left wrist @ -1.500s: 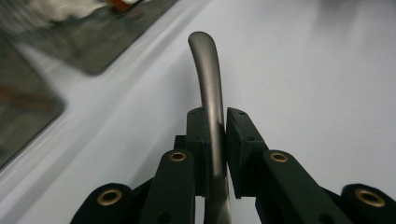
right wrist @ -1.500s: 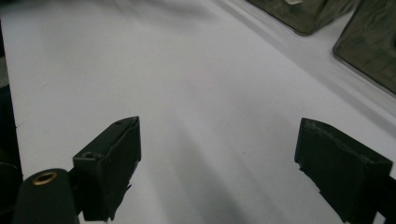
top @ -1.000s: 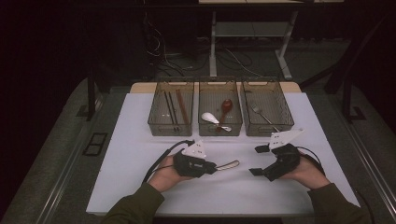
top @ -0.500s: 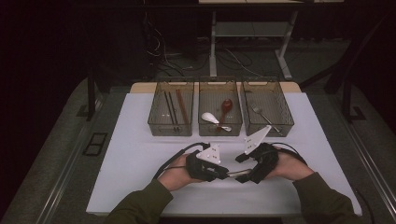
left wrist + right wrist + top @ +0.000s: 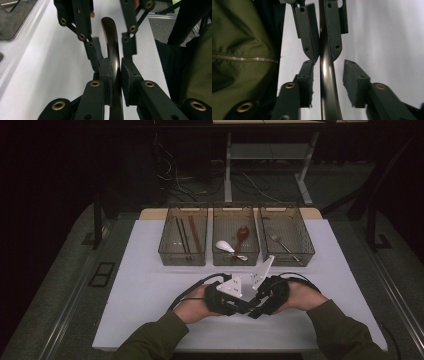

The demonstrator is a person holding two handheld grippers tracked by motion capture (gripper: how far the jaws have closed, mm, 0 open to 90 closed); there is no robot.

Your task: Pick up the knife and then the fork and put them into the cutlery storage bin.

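Observation:
A dark glossy curved utensil [image 5: 110,32] runs between both grippers low over the white table [image 5: 150,290]. My left gripper [image 5: 115,75] is shut on its shaft, pads pressed on both sides. In the right gripper view the same utensil [image 5: 328,105] passes between the jaws of my right gripper [image 5: 329,75], which stand open with a gap on each side. There the left gripper [image 5: 323,53] clamps the shaft just beyond. In the high view the left gripper [image 5: 235,302] and right gripper [image 5: 252,307] meet tip to tip at the front centre.
Three clear bins stand in a row at the back: the left bin [image 5: 165,251] holds chopsticks, the middle bin [image 5: 218,259] a white spoon and a brown spoon, the right bin [image 5: 306,254] a metal fork. An olive jacket sleeve [image 5: 239,50] lies close beside the grippers.
Both hands have come together from apart toward the table's front centre. The right gripper has swung left so that its open jaws now straddle the utensil held by the left gripper.

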